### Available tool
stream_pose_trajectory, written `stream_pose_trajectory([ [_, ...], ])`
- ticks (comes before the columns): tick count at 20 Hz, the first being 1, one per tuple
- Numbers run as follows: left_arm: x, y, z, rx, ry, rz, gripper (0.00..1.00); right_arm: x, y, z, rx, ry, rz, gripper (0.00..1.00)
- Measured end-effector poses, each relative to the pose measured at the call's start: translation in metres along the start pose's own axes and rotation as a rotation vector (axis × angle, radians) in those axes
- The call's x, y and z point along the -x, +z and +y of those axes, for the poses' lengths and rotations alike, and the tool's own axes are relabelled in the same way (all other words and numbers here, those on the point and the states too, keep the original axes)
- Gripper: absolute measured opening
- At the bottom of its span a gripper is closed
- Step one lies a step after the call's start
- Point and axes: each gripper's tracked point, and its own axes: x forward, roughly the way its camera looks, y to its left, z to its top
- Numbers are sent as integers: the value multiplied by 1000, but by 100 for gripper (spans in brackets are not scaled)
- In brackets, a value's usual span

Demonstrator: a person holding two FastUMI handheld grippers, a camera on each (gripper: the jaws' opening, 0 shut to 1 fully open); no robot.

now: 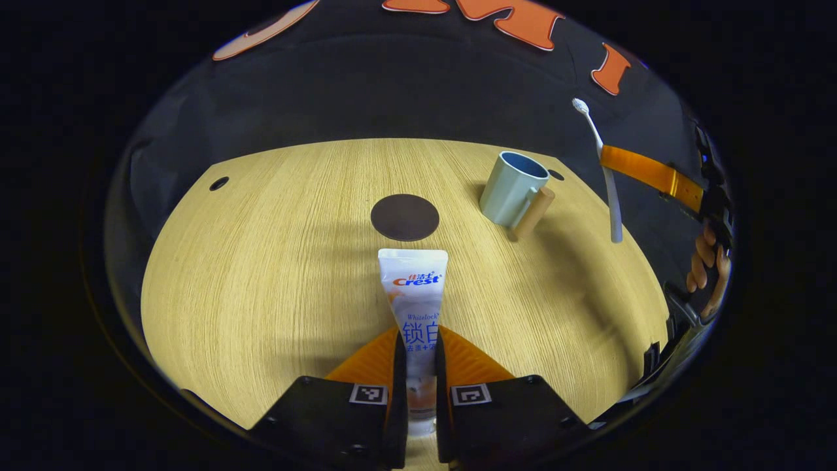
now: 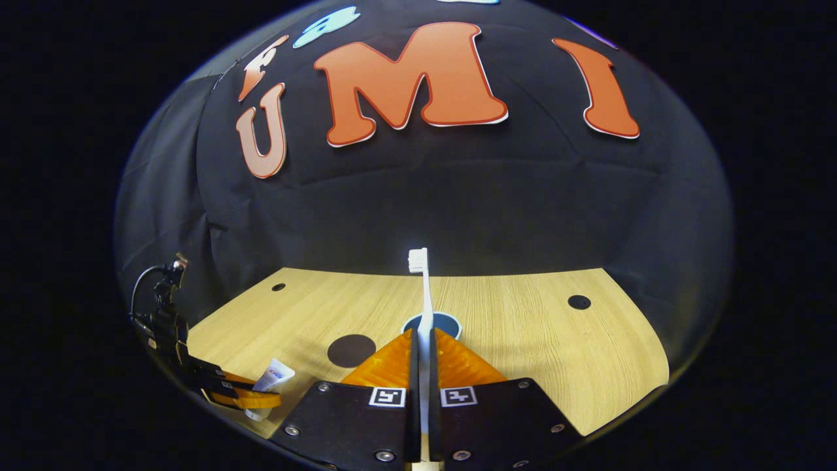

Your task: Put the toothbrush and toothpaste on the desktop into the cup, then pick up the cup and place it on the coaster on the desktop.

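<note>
Clamping toothpaste (image 1: 414, 294) — left hand-held gripper (image 1: 418, 366); toothbrush (image 2: 424, 294) — right hand-held gripper (image 2: 422, 366).

Toothpaste tube (image 1: 413, 294): white, red-and-blue logo, blue lettering lower down, clear cap end at bottom centre of left gripper view. Toothbrush (image 1: 605, 173): white handle, white bristles, upper right. Cup (image 1: 513, 188): pale green outside, blue inside; handle light wood tone. Coaster (image 1: 405, 217): dark brown disc, centre frame. Desktop (image 1: 261, 275): light wood, fine straight grain, small dark round holes near far corners. Square black-and-white markers on left gripper (image 1: 418, 366) and right gripper (image 2: 422, 376), bottom centre.
</note>
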Motion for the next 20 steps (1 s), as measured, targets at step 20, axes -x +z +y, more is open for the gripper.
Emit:
stream_pose_trajectory([
  [20,-84,-22,6,79,-17,-34,22,-61,61,12,21,94,-353,5],
])
